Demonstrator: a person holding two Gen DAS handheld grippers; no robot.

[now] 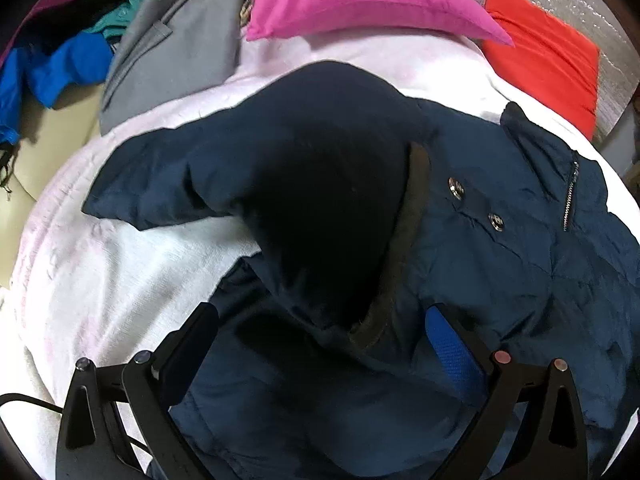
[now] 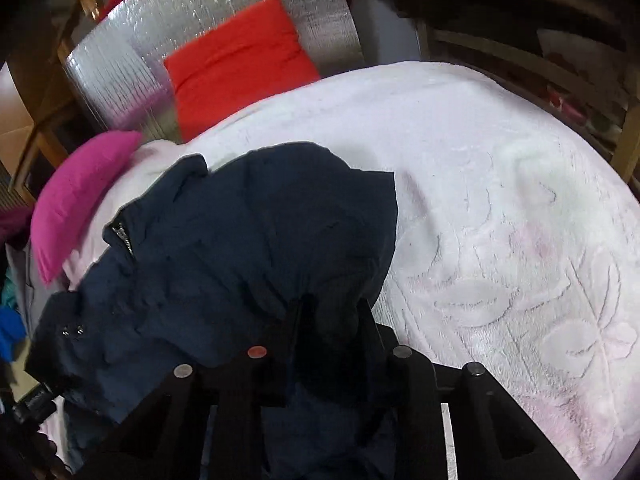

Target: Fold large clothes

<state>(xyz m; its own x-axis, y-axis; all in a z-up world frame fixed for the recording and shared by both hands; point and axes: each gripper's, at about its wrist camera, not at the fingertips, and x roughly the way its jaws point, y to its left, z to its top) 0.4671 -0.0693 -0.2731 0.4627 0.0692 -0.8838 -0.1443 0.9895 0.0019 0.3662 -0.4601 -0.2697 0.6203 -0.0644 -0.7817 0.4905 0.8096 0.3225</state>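
A dark navy padded jacket [image 1: 500, 260] lies on a white and pale pink blanket [image 1: 100, 280]. Its hood [image 1: 328, 200] is turned up in the middle, one sleeve [image 1: 160, 176] reaches left, and snap buttons and a zip show to the right. My left gripper [image 1: 322, 316] hovers over the collar area with its jaws wide open, the fabric lying between them. In the right wrist view the jacket [image 2: 240, 260] bunches up at the near left. My right gripper [image 2: 334, 312] has its jaws close together, pinching a fold of the jacket's edge.
A pink pillow [image 1: 352, 0] and a red pillow [image 1: 548, 60] lie at the head of the bed against a silver foil panel [image 2: 120, 64]. Grey [image 1: 172, 60] and blue garments [image 1: 60, 72] are piled at the far left. The blanket [image 2: 500, 200] spreads out to the right.
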